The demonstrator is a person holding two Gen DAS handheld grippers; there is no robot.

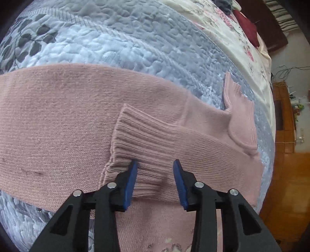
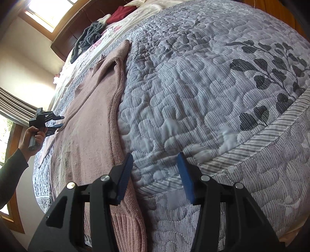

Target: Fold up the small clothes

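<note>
The left tool (image 1: 155,161) stands with its jaws apart and nothing between them. Just ahead of its blue pads (image 1: 131,178) lies the ribbed cuff (image 1: 133,139) of a pink sweater (image 1: 58,120), whose sleeve is laid across the body. The near pad looks to touch the cuff's edge, though I cannot tell whether it presses.

The right tool (image 2: 155,162) is likewise spread and empty. It hovers over the quilted bedspread (image 2: 213,97), with the sweater's long edge and ribbed hem (image 2: 127,228) just to its left.

The sweater lies spread flat on the bed, stretching away from both tools. Further out, a dark grey garment (image 2: 87,38) and a dark red one (image 2: 118,13) sit near the headboard.

The knit looks soft, limp and fairly light. It will likely drape and stretch when lifted, not hold shape, but its fuzzy surface should not slip from the pads. The ribbed cuff and hem are the thicker, firmer places, so they seem the best spots to pinch. A one-layer grab in the middle would probably drag it out of line.
</note>
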